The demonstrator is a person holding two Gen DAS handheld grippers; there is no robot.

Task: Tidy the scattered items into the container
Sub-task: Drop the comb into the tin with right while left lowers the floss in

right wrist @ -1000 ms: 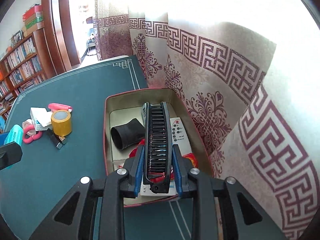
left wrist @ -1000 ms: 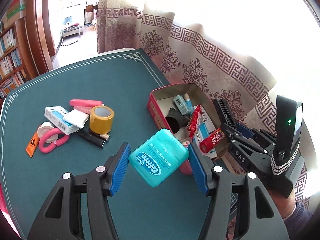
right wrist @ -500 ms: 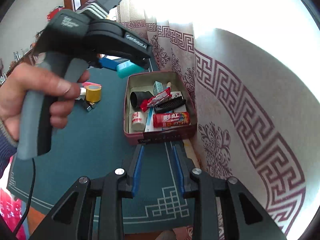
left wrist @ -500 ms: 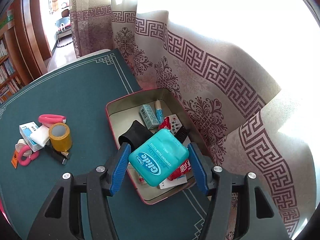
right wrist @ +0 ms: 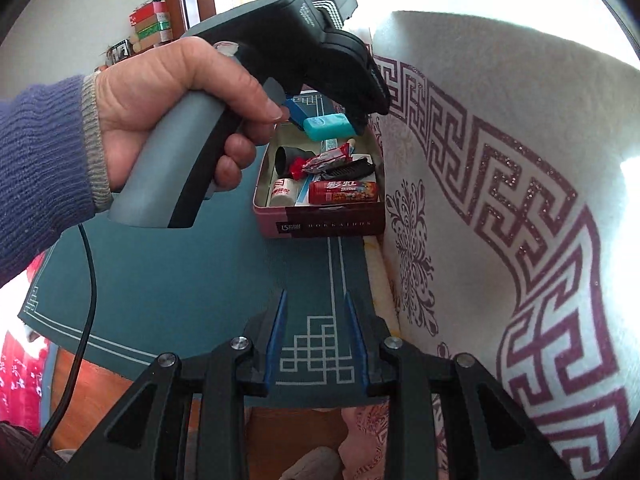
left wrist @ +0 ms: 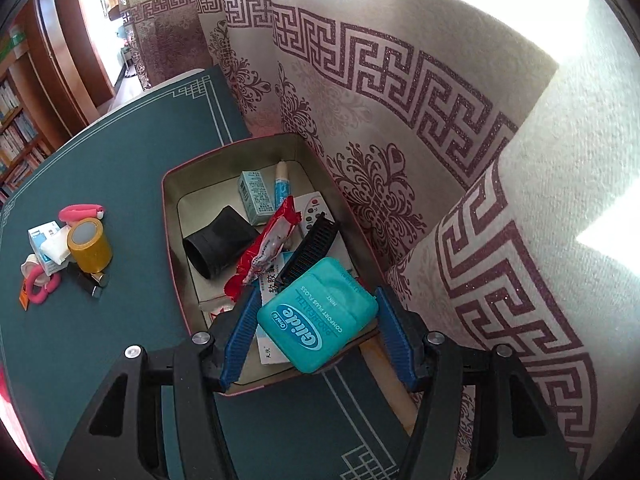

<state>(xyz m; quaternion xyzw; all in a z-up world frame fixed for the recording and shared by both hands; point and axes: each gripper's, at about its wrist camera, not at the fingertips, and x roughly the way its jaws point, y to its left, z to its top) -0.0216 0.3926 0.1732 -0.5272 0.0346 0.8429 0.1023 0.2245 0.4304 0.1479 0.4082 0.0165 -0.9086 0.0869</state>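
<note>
My left gripper point(left wrist: 318, 330) is shut on a teal Glide floss box point(left wrist: 318, 314) and holds it over the near end of the pink tin point(left wrist: 166, 216); the floss box also shows in the right wrist view point(right wrist: 329, 125). The tin point(right wrist: 324, 226) holds a black comb point(left wrist: 310, 246), a black tube point(left wrist: 218, 240), a red wrapper point(left wrist: 266, 248), a red candy tube point(right wrist: 344, 192) and small boxes. My right gripper point(right wrist: 316, 342) is open and empty, low near the table's front edge, well back from the tin.
Loose items lie on the green table at left: yellow tape roll point(left wrist: 89, 244), pink clip point(left wrist: 80, 213), white boxes point(left wrist: 46, 240), pink ring point(left wrist: 40, 286), a black stick point(left wrist: 93, 282). A patterned curtain point(left wrist: 400, 120) hangs right behind the tin.
My left gripper has carried the floss box right and lower, over the tin. My right gripper has let go of the comb in the tin and drawn back towards the table's front edge.
</note>
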